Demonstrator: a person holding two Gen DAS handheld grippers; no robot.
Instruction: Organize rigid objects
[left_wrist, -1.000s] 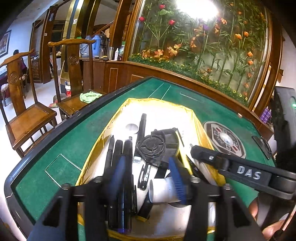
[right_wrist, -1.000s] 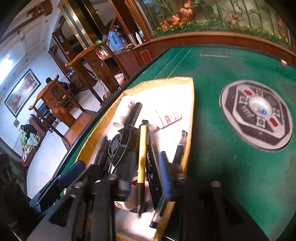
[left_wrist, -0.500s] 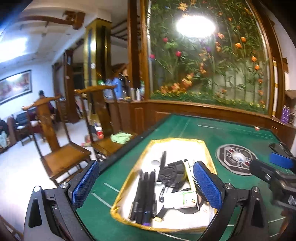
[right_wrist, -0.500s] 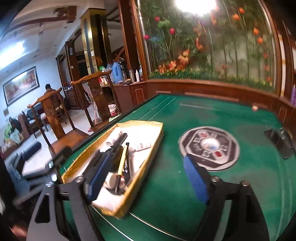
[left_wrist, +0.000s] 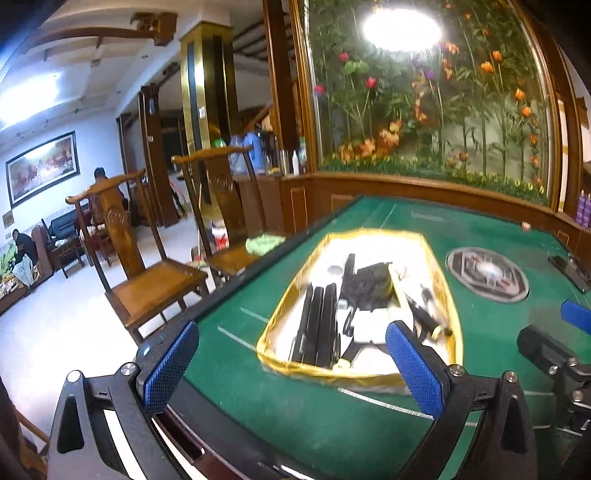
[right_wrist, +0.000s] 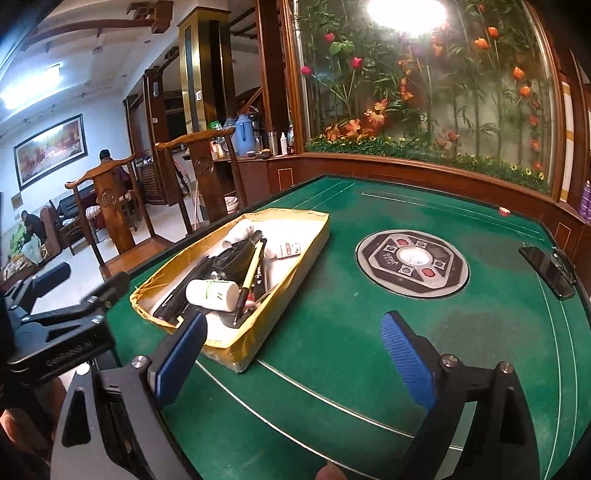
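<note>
A gold-edged tray (left_wrist: 456, 325) (right_wrist: 288, 284) sits on the green table and holds several black pens (left_wrist: 317, 325), a black fan-like part (left_wrist: 369, 284), a white cylinder (right_wrist: 212, 294), a yellow pen (right_wrist: 251, 271) and a small red-and-white box (right_wrist: 290, 250). My left gripper (left_wrist: 291, 363) is open and empty, held back above the table's near edge, short of the tray. My right gripper (right_wrist: 299, 360) is open and empty, above the felt just right of the tray's near corner.
A round control panel (right_wrist: 412, 263) is set in the table's middle. A dark phone (right_wrist: 546, 271) lies at the right edge. Two wooden chairs (left_wrist: 147, 273) stand to the left of the table. A planter wall runs behind it.
Both grippers have opened and pulled back and up from the tray. The objects they were among now lie in the tray.
</note>
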